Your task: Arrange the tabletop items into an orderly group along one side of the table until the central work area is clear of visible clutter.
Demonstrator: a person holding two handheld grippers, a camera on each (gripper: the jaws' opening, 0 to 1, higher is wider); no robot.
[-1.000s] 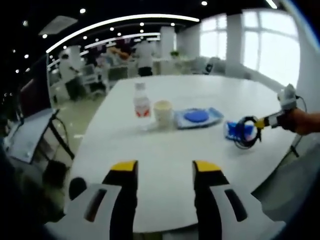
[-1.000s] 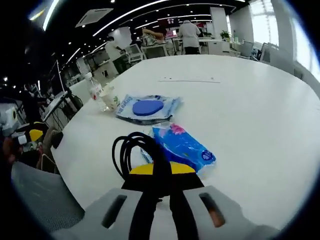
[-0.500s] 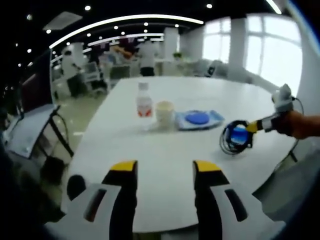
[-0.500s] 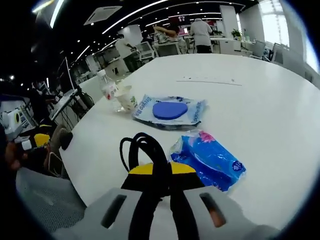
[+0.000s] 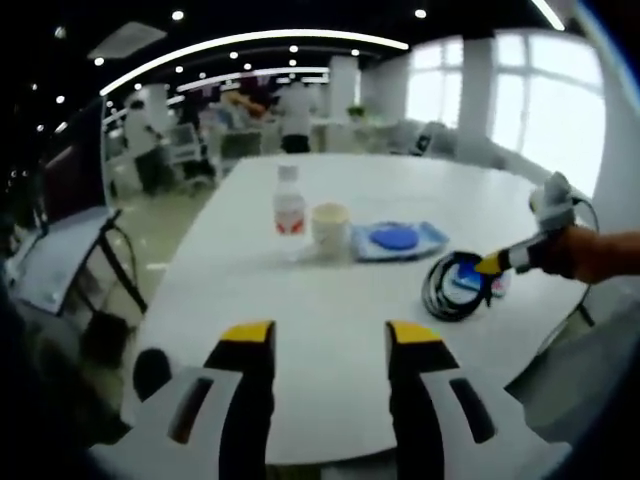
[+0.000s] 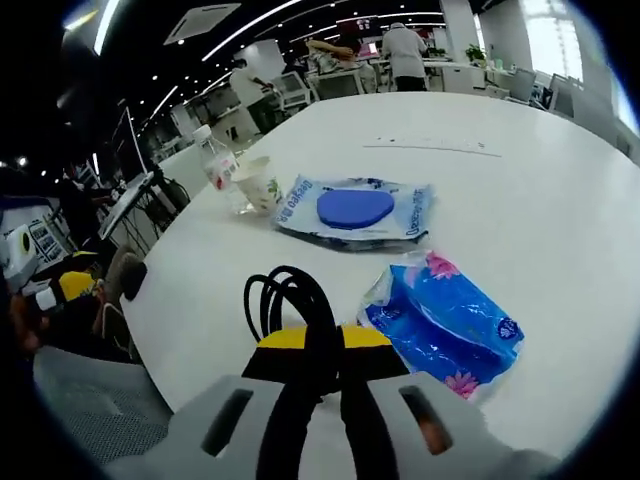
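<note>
Black cable coil (image 6: 290, 310) is clenched between the yellow-tipped jaws of the right gripper (image 6: 322, 340), its loops standing up beyond the tips toward 12 o'clock in the right gripper view. From that gripper the blue tissue pack (image 6: 445, 322) lies just beside, at about 2 o'clock, its long axis running from 11 to 5. The clear packet with the blue disc (image 6: 355, 210) sits farther out near 12 o'clock, and the paper cup (image 6: 260, 185) and water bottle (image 6: 215, 165) stand together at 11 o'clock, all on the white table (image 6: 540, 200).

In the left gripper view, the left gripper (image 5: 320, 345) is released and holds nothing (jaws apart over the near table edge). The coil shows at 3 o'clock; whether it rests on the table or hangs just above it cannot be told.

Judgement: the right gripper is much the nearer to the row of items, which lies forward and slightly left of it; setting the coil down beside that row falls to it.
</note>
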